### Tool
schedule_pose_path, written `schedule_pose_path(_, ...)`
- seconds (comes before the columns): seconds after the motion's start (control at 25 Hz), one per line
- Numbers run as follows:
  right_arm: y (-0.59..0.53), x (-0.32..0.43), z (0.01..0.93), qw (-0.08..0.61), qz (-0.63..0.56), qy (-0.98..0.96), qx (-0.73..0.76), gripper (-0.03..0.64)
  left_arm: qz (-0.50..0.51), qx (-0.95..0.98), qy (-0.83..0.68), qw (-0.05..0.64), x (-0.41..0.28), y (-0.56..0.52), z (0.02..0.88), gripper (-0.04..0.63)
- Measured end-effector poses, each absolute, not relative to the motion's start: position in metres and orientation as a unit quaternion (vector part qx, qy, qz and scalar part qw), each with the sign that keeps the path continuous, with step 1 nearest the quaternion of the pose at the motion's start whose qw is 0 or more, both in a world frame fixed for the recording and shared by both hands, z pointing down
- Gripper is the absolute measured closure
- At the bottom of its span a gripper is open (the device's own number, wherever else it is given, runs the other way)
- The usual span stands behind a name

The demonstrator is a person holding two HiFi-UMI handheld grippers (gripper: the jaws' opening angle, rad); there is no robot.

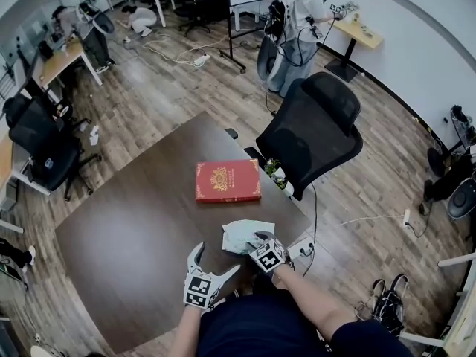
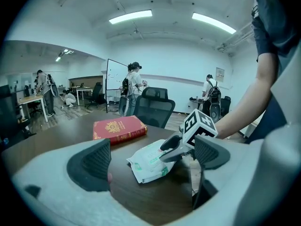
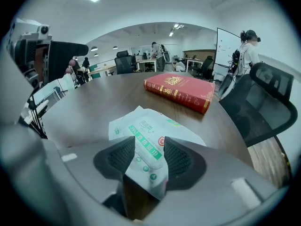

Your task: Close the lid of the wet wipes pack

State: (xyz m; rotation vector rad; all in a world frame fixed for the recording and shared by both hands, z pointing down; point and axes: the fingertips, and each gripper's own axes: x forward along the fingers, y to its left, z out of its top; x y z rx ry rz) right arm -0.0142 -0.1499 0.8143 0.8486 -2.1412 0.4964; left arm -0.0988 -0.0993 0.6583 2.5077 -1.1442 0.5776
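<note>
On the person's side of the red book [image 1: 227,180], closest in of all, the left gripper [image 1: 216,261] hangs above the dark table [image 1: 134,229] with its jaws standing about half apart. Nothing sits between its pads. In its own view the pack shows through the gap, lying farther off toward the book.

A little nearer the book and to the right, the right gripper [image 3: 146,161] points steeply down. Its jaws are drawn close and pinch the near edge of the wet wipes pack [image 3: 141,128]; the soft wrapper bunches up between the ribbed pads.

The pack lies flat on the table just short of the book, apart from it, with its printed face up. Whether its lid is down cannot be made out.

The book itself lies closed, cover up, near the table's far right edge. Just past the book a black office chair [image 1: 316,132] stands on the wooden floor, and well beyond it a person [image 1: 292,28] stands by a whiteboard.
</note>
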Motion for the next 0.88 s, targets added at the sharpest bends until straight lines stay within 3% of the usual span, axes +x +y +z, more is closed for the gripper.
schedule_pose_path(0.16,-0.146,-0.01,0.802,0.354,0.219,-0.845,0.336,0.35,0.193,0.88,-0.4,0.167,-0.101,-0.098,0.654,0.044)
schedule_pose_path(0.88,-0.104,0.047,0.708,0.255,0.233,-0.841,0.416,0.347,0.195,0.879,-0.393,0.188,-0.105,-0.092,0.666,0.044)
